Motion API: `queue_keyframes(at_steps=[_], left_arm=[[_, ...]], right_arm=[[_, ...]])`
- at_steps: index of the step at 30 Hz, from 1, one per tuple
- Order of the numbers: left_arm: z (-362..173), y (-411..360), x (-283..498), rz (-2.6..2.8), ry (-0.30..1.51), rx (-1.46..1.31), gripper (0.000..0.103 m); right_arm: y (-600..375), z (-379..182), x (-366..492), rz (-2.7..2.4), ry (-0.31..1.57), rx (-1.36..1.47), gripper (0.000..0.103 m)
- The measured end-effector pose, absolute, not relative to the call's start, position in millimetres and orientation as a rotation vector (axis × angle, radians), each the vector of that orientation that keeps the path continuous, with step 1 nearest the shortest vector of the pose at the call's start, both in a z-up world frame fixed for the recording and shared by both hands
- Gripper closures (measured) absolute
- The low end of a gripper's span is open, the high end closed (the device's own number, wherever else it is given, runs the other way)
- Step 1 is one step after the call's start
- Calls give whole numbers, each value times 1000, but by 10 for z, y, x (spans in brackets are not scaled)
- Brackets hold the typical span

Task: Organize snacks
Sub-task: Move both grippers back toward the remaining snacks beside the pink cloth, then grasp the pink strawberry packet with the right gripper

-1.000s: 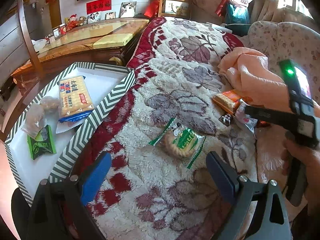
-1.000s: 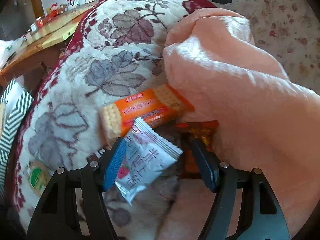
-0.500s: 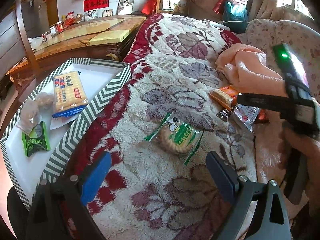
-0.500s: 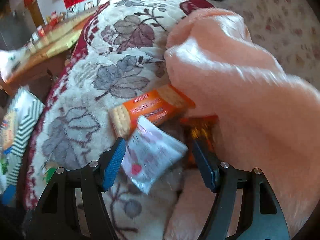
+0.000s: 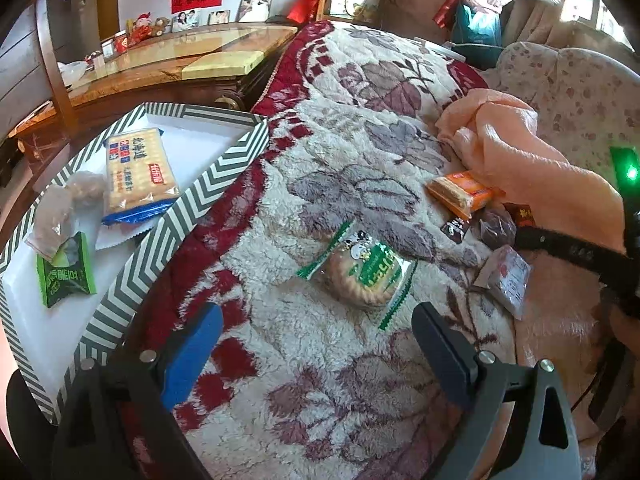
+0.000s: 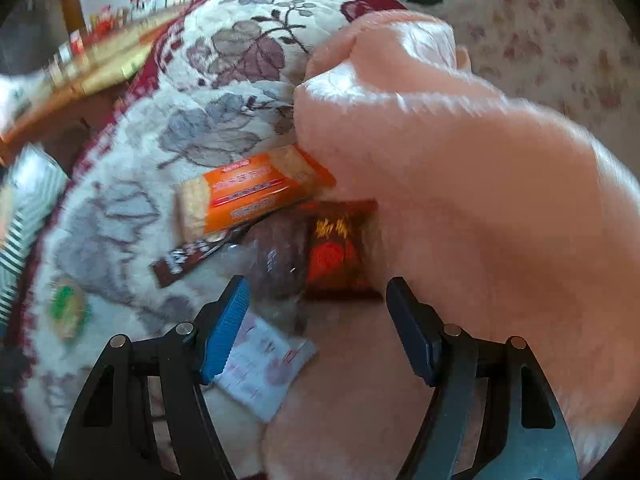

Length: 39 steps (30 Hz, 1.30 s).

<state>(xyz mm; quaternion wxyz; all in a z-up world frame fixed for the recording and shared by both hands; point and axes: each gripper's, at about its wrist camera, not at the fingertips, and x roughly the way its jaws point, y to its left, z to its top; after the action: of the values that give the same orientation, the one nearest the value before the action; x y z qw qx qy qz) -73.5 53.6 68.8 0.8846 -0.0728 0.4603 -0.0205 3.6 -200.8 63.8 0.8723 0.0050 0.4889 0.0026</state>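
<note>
The right gripper [image 6: 316,316] hangs with jaws wide and empty over a dark red snack packet [image 6: 340,248] lying on the blanket's [image 6: 120,208] right edge — light, crinkly, probably slippery; pinch across its flat middle. The left gripper [image 5: 316,356] is wide too — empty.

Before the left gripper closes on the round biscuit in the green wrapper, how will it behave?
The round biscuit probably feels stiff in the middle but fragile, since one thin disc shows through the film. Its crimped ends look floppy, and the glossy film may slip. It looks light and lies flat on the plush blanket, so rolling is unlikely.
</note>
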Motion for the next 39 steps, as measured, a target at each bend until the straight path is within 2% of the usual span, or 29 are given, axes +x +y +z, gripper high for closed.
queue_keyframes(at_steps=[4, 9, 15, 19, 20, 21, 31, 39], left_arm=[[715, 576, -757, -30, 944, -152, 6], [696, 612, -757, -24, 956, -170, 6], [698, 583, -755, -34, 954, -164, 6], [665, 534, -742, -60, 976, -165, 6], [671, 525, -738, -66, 976, -165, 6], [681, 516, -732, -73, 973, -166, 6], [819, 289, -359, -193, 984, -145, 6], [695, -313, 128, -334, 1056, -26, 6]], right_arm=[[-1809, 687, 13, 185, 1076, -67, 32], [-1476, 596, -86, 366, 1081, -416, 32], [-1502, 433, -41, 483, 1169, -486, 32], [-1538, 264, 40, 511, 1199, -484, 33], [-1541, 217, 61, 508, 1212, -479, 44], [-1557, 175, 67, 500, 1225, -473, 50], [-1765, 288, -74, 407, 1238, -187, 52], [-1902, 220, -128, 346, 1260, -98, 52]])
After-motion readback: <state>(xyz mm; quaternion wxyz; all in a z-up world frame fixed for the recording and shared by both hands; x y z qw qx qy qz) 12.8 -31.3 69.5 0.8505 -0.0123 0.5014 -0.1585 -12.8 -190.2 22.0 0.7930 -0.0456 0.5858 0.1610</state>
